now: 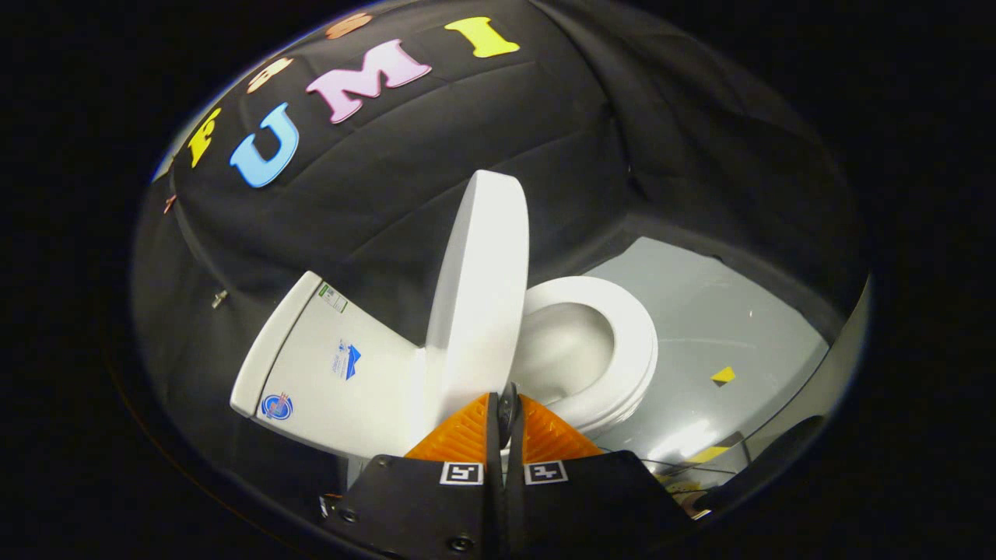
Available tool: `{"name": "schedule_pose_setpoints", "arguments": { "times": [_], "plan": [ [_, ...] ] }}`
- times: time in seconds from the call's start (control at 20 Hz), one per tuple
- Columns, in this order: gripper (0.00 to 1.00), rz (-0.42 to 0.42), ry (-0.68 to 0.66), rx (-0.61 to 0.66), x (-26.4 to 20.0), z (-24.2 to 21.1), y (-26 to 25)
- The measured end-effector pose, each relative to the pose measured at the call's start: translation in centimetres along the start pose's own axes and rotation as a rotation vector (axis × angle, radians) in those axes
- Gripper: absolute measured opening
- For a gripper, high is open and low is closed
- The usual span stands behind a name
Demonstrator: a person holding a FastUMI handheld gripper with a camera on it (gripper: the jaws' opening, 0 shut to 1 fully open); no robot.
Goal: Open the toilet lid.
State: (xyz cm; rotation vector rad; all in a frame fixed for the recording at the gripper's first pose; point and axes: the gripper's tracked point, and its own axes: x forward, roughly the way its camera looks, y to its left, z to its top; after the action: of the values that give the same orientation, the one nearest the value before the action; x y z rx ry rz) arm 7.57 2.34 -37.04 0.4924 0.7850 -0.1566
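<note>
A white toilet stands on a grey floor. Its lid (478, 295) is raised and stands nearly upright between the tank (327, 365) and the seat (632, 342). The seat lies down around the open bowl (560, 342). My gripper (506, 400) is shut, with only a thin slit between its fingers and nothing held. Its tips sit right at the lid's free edge; whether they touch it I cannot tell.
The tank carries small stickers on its side. Grey floor (724, 303) spreads beyond the seat, with a small yellow marker (723, 375) on it. Black cloth walls close in behind the toilet.
</note>
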Motion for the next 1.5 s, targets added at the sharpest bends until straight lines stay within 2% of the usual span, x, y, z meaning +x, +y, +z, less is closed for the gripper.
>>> {"name": "schedule_pose_setpoints", "arguments": {
  "times": [0.45,0.95,1.5],
  "plan": [
    [0.05,0.009,-0.078,-0.226,-2.5,0.6,8.8],
    [0.05,0.090,-0.133,-0.460,-3.0,-1.4,18.5],
    [0.05,0.174,-0.117,-0.541,-2.5,-4.5,24.1]
  ]
}}
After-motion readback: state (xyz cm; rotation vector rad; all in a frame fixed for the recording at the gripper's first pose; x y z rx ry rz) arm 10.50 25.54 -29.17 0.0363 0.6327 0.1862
